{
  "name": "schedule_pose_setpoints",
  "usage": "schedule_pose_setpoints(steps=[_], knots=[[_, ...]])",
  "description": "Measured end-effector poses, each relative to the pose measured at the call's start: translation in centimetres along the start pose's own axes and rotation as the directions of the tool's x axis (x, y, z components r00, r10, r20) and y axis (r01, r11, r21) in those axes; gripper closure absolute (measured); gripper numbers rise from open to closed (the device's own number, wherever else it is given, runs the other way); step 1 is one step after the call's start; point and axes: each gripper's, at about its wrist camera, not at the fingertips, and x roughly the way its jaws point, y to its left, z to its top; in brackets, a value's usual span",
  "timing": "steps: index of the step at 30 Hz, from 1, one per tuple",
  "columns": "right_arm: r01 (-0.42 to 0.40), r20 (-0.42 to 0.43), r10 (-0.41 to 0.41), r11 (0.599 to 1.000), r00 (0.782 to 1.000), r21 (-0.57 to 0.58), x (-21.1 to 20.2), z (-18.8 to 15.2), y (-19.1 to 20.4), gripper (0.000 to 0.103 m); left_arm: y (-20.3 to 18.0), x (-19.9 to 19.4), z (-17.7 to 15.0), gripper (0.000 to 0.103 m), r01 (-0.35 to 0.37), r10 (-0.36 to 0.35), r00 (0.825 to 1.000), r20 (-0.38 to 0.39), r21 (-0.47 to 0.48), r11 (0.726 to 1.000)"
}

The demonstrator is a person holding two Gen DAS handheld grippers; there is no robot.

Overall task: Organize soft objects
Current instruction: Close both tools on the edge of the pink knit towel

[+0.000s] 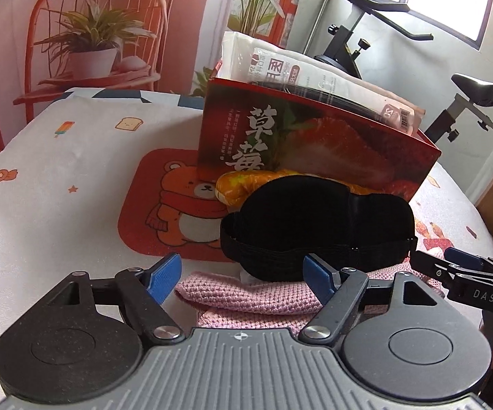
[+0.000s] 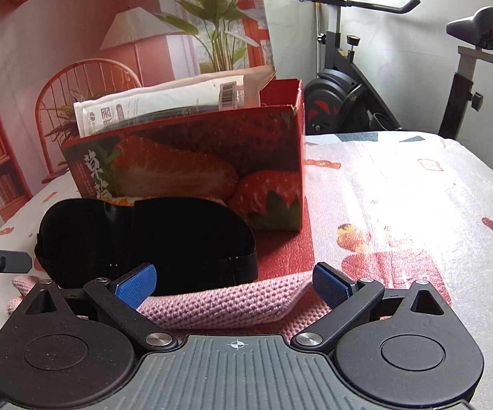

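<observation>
Left gripper (image 1: 243, 275): blue-padded fingers (image 1: 163, 278) spread wide, released, grasping nothing. Between and just beyond them lies a pink crocheted fabric piece (image 1: 246, 295); the right-hand pad seems to touch or nearly touch its folded edge, contact not certain.

Right gripper (image 2: 234, 285): blue-padded fingers (image 2: 332, 287) likewise spread wide and holding nothing, straddling the same pink crochet (image 2: 226, 304), whose folded edge rises between them. In the left wrist view the right gripper's tip (image 1: 465, 266) comes in from the right, beside the mask's strap end.

Black padded sleep mask with elastic strap (image 1: 318, 225) sits just ahead of both pairs of fingers, resting partly on the pink crochet. Behind it, a soft orange-and-yellow printed item (image 1: 236, 184) is wedged against the base of a red cardboard box printed with strawberries (image 1: 314, 143). The box carries large white characters "草莓". A white plastic packet with barcode (image 2: 164, 102) sticks out of its top; print too small to read. "DAS" is marked on the right gripper body.

All rests on a tabletop under a white cartoon-print cover (image 1: 58, 171), with a red bear mat (image 1: 164, 205) beneath the box.
</observation>
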Motion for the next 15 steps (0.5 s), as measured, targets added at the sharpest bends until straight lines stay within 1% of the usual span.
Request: schedule_pose_setpoints(steps=[1, 2, 6, 9, 15], knots=[[0.005, -0.006, -0.005, 1.000, 1.000, -0.005, 0.1, -0.3, 0.2, 0.006, 0.0, 0.1, -0.1, 0.024, 0.004, -0.004, 1.000, -0.003, 0.005, 1.000], [0.010, -0.012, -0.010, 1.000, 1.000, -0.010, 0.1, -0.6, 0.3, 0.006, -0.2, 0.3, -0.4, 0.026, 0.011, -0.011, 1.000, -0.010, 0.013, 1.000], [0.023, -0.041, -0.024, 0.999, 0.999, -0.024, 0.5, -1.4, 0.4, 0.006, -0.5, 1.1, -1.8, 0.043, 0.020, -0.018, 0.998, -0.057, 0.034, 0.999], [0.030, -0.061, -0.031, 0.999, 0.998, -0.018, 0.6, -1.9, 0.4, 0.006, -0.2, 1.6, -2.4, 0.045, 0.028, -0.026, 0.996, -0.087, 0.020, 0.999], [0.024, -0.075, -0.024, 1.000, 0.997, -0.002, 0.2, -2.6, 0.2, 0.006, -0.4, 1.4, -2.8, 0.045, 0.029, -0.026, 0.995, -0.096, 0.032, 0.999]])
